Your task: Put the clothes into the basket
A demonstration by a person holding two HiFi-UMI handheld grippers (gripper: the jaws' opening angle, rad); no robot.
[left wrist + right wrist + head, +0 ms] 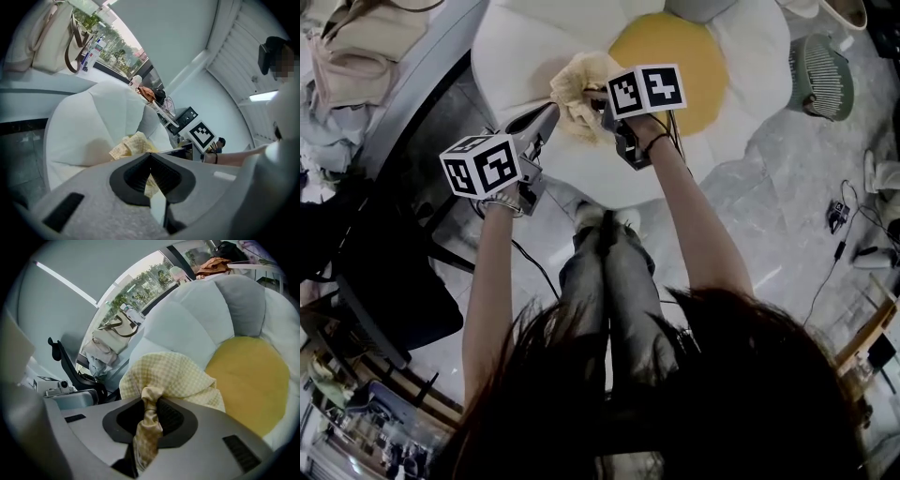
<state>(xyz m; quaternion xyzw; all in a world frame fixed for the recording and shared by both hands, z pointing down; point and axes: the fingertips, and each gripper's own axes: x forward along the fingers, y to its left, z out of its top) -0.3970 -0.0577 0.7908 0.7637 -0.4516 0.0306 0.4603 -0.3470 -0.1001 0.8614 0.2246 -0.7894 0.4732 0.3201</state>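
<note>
A yellow checked cloth point(577, 89) hangs bunched between both grippers, above a big flower-shaped cushion point(516, 47) with white petals and a yellow middle point(689, 56). My left gripper point(551, 114) comes in from the left and is shut on one edge of the cloth point(129, 145). My right gripper point(605, 108) is shut on a twisted fold of the cloth point(173, 376), which runs down between its pads. A pale green slatted basket point(820, 75) stands on the floor at the far right, apart from both grippers.
A black office chair point(384, 281) stands at the left. Behind it is a grey desk point(422, 66) with bags and fabric on it. Cables and small devices point(839, 220) lie on the marble floor at the right. The person's legs point(609, 272) stand just before the cushion.
</note>
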